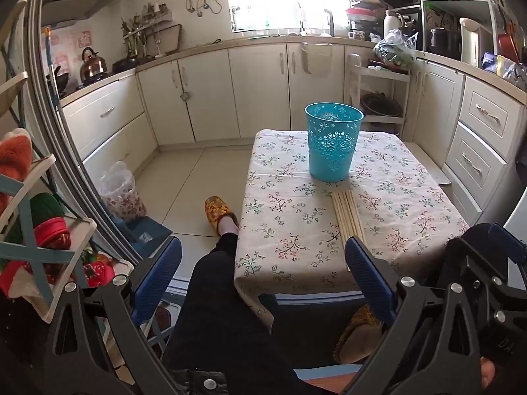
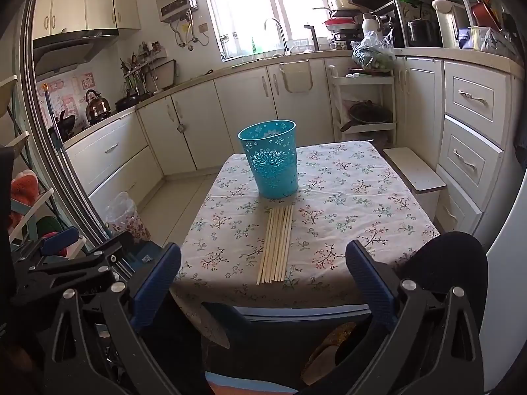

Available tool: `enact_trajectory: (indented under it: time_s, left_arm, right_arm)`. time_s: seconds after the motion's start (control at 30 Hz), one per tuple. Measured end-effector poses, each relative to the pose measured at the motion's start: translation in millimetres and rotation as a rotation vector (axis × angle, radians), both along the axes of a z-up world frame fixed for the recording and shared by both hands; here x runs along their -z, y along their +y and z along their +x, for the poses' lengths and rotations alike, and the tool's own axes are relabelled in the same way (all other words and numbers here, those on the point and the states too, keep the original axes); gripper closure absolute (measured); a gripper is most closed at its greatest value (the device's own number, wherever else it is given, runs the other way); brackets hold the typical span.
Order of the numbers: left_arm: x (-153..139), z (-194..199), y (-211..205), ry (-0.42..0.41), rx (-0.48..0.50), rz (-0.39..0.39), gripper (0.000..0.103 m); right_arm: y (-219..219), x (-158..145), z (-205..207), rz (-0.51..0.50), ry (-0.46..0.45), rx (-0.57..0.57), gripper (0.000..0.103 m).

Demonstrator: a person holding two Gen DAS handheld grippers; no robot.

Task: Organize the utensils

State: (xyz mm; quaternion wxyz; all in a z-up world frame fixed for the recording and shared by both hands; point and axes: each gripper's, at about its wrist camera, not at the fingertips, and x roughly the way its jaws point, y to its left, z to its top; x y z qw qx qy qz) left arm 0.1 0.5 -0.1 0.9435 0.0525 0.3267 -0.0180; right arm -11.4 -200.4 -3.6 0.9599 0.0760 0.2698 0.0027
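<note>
i judge the task at its opening step: my left gripper (image 1: 263, 270) and right gripper (image 2: 263, 273) both hang spread and empty before the table's (image 2: 378, 230) near edge, where the chopsticks (image 2: 276, 245) lie bundled, tips just beside the upright blue basket (image 2: 269, 162) mid-table, so next i must close on one bundle end.

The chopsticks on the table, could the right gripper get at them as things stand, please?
Probably yes: the right gripper is open, and the chopsticks lie flat on the tablecloth just ahead, with the blue basket standing beyond them.
</note>
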Motion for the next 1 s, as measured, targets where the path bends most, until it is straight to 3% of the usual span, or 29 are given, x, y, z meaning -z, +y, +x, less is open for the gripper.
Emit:
enact_trajectory:
  time_s: [1.0]
  left_arm:
    - [0.7,-1.2,1.1,-0.01,0.0,0.001,0.008]
  right_arm:
    - [7.5,5.6,-3.4,-0.001,-0.006,-0.006,0.007]
